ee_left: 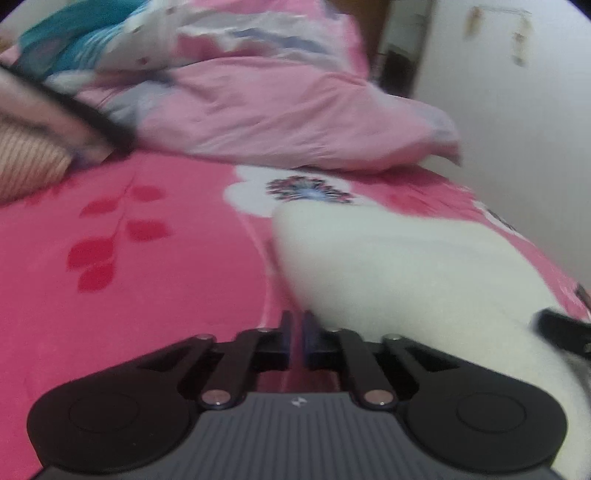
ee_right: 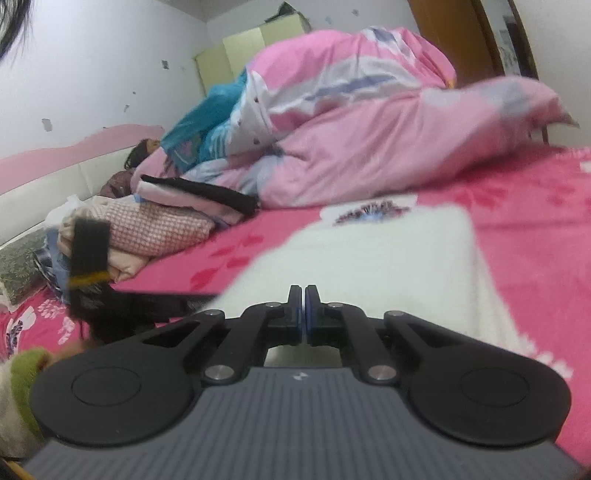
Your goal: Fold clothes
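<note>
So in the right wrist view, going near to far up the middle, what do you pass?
right gripper → white fleecy garment → pink floral bedsheet → heaped pink duvet → wooden headboard

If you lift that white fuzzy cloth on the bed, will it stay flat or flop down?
The white cloth would probably flop: it lies soft and folded on the pink bedsheet. It looks fluffy, so likely light. The fuzzy surface probably grips rather than slips.

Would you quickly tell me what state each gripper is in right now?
Left gripper: jaws nearly shut, nothing visible between them.
Right gripper: jaws shut over the white garment; a grip cannot be told.
</note>
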`<state>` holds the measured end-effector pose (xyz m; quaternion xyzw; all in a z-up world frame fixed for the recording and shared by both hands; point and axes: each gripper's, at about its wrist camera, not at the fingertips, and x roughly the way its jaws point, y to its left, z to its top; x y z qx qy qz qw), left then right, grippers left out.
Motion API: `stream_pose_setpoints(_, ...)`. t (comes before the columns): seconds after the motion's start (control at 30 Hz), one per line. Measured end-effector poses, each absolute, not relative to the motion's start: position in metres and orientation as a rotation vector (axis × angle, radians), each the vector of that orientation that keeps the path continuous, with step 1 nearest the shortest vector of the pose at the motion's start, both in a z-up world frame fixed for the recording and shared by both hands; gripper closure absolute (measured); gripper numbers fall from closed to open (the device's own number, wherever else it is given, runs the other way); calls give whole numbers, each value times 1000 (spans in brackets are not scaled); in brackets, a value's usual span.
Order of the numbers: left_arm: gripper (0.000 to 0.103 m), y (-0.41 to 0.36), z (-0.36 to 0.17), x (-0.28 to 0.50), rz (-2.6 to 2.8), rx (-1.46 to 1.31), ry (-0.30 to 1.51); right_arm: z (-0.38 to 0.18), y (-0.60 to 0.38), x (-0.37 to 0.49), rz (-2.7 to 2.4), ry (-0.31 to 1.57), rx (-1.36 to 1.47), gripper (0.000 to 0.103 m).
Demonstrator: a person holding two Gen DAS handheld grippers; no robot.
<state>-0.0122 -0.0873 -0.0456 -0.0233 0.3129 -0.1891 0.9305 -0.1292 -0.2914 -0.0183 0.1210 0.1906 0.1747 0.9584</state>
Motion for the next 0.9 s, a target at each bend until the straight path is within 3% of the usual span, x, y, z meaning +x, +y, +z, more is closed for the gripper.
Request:
stream_pose_setpoints(0.1, 74, -67, -47, 6, -357, -155, 681, -25, -296, -131, 362, 372, 280, 102)
stream_pose_setpoints(0.2, 75, -64, -51, 28, -346, -182, 733, -30, -303, -130, 371, 355, 311, 102)
stream_pose_setpoints(0.23, 76, -69, -54, 35, -360, -168, 758, -31, -305, -130, 374, 350, 321, 102)
stream_pose_setpoints(0.27, 85, -75, -56, 38, -379, -150, 757, -32, -306, -130, 375, 347, 325, 102)
stream_pose_setpoints(0.3, 103, -80, -56, 41, -421, -162, 764, -32, -306, -130, 376, 344, 328, 102)
stream_pose_setpoints(0.47, 103, -96, -46, 42, -505, -87, 738, -36, -313, -126, 379, 329, 354, 103)
stream_pose_setpoints(0.63, 88, -76, -44, 63, -431, -202, 740, -40, -315, -126, 394, 311, 353, 103)
stream_pose_setpoints(0.73, 93, -91, -49, 79, -438, -200, 752, -41, -316, -126, 402, 303, 353, 103)
stream_pose_setpoints(0.77, 103, -99, -49, 78, -444, -167, 738, -42, -317, -125, 403, 301, 355, 103)
stream_pose_setpoints(0.9, 101, -112, -41, 79, -461, -69, 701, -44, -319, -125, 408, 291, 365, 103)
